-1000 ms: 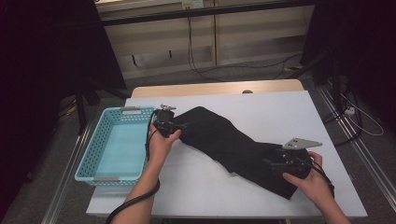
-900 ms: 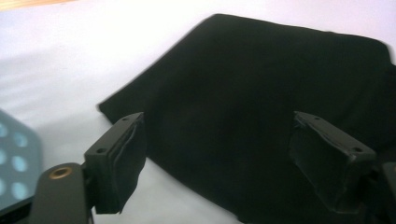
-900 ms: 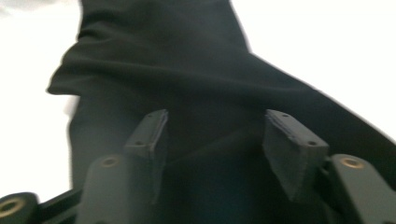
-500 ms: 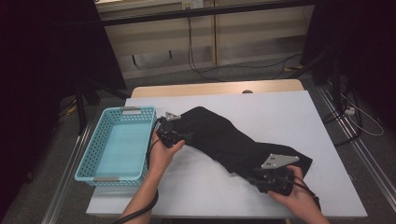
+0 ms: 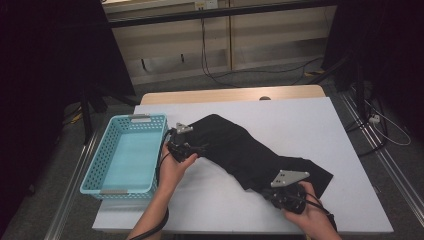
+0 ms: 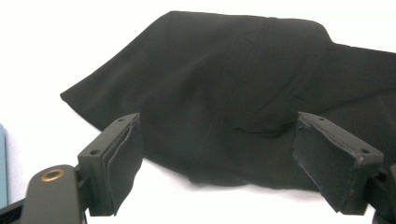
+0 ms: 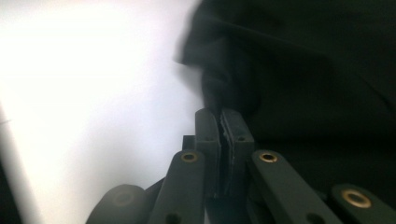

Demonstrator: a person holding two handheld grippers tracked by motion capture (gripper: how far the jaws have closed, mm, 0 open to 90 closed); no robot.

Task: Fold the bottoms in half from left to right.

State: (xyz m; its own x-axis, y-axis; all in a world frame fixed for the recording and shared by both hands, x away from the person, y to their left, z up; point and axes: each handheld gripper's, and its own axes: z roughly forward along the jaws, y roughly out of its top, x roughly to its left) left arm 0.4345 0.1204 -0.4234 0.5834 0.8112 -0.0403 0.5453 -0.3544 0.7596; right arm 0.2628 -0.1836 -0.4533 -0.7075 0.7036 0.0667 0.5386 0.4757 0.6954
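right tongs: the right gripper (image 5: 278,192) has just been closing; in the right gripper view its jaws are now pressed together at (image 7: 223,122) with a fold of the black fabric garment (image 5: 250,152) pinched at the tips. A second ago it sat wide, further right along the cloth's near-right end; it has since slid left along that near edge.
left tongs: the left gripper (image 5: 196,149) has widened a little and sits with its jaws apart. In the left gripper view (image 6: 219,161) the cloth's near hem (image 6: 219,175) lies between the pads, but neither pad touches it.
meaning: judged, one end of the garment is now secured and the other is lined up but not yet gripped. Next step is probably closing the left on the hem, then lifting or folding with both hands.
garment position: flat on the white table (image 5: 350,145), running diagonally from the far-left middle to the near right. Its left end is just beside the left gripper; its near-right edge is in the right gripper's pinch.
basket: light blue perforated plastic basket (image 5: 102,155) at the left edge of the table, just left of the left hand (image 5: 172,167), apart from the cloth.
risk: judged, the right grip holds only a thin fold at the tips; a hard pull could slip it.
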